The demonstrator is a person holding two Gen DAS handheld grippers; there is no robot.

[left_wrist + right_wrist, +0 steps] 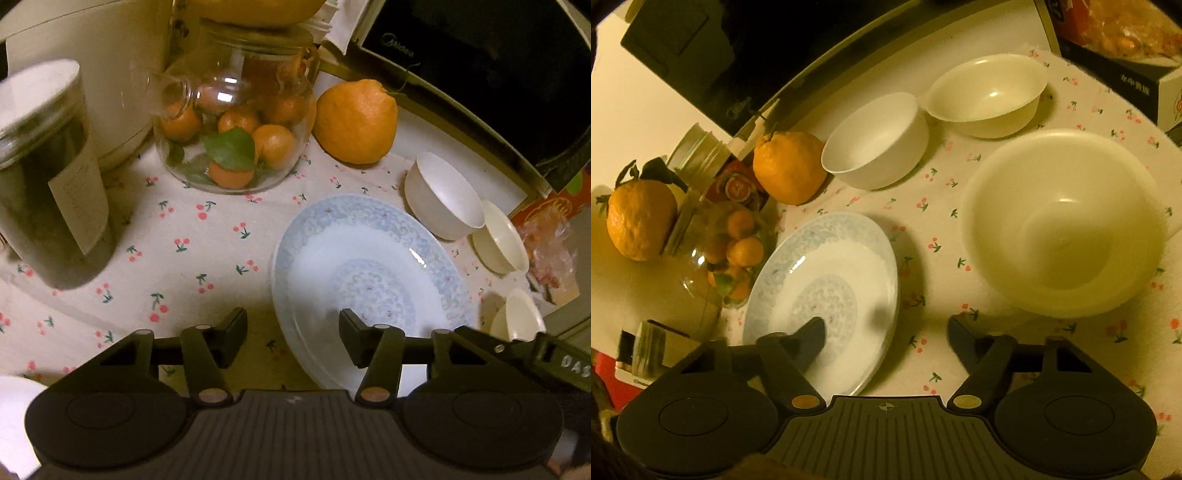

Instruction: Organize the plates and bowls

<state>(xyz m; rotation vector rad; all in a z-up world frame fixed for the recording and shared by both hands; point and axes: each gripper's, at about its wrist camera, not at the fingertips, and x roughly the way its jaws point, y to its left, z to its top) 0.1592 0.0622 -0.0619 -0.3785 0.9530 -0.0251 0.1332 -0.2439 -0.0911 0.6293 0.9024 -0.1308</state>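
Cherry-print cloth covers the table (192,236). Both jaws half-spread, empty: left hand-held gripper (293,338) straddles the plate (369,266) rim, right hand-held gripper (886,341) its opposite edge. Pinch rims evenly, lift level, clear of nearby bowls (1060,221).

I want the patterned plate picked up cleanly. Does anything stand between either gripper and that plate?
Nothing visible does. The left gripper straddles the plate's left rim, and the right gripper straddles its right rim. Only bare tablecloth lies around those edges.
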